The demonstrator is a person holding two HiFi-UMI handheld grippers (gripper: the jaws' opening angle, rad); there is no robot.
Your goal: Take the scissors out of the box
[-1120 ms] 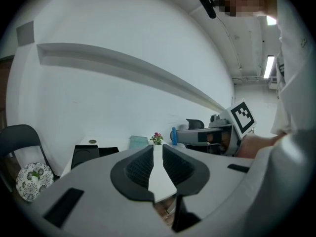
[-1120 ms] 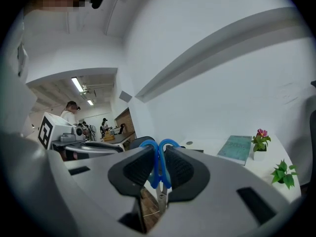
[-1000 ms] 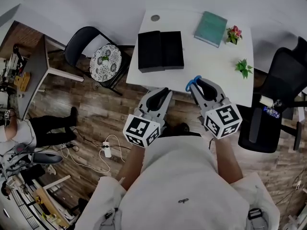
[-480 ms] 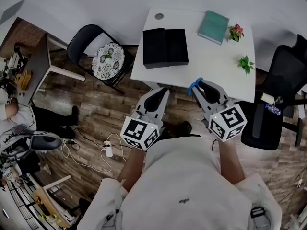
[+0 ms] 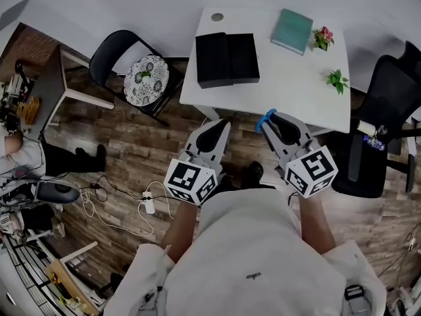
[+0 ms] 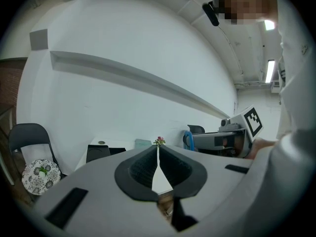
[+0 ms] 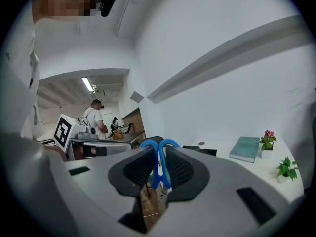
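Right gripper view: right gripper (image 7: pixel 159 154) jaws clamp blue scissors (image 7: pixel 157 179); left gripper (image 6: pixel 158 152) jaws pressed together.

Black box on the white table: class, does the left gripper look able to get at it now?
Probably, after a move forward: the left gripper hangs short of the table edge, jaws together and empty, and nothing stands between it and the black box.

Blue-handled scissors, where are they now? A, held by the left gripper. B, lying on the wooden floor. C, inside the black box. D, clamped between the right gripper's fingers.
D: the blue scissor handles sit pinched in the right gripper, seen in its own view.
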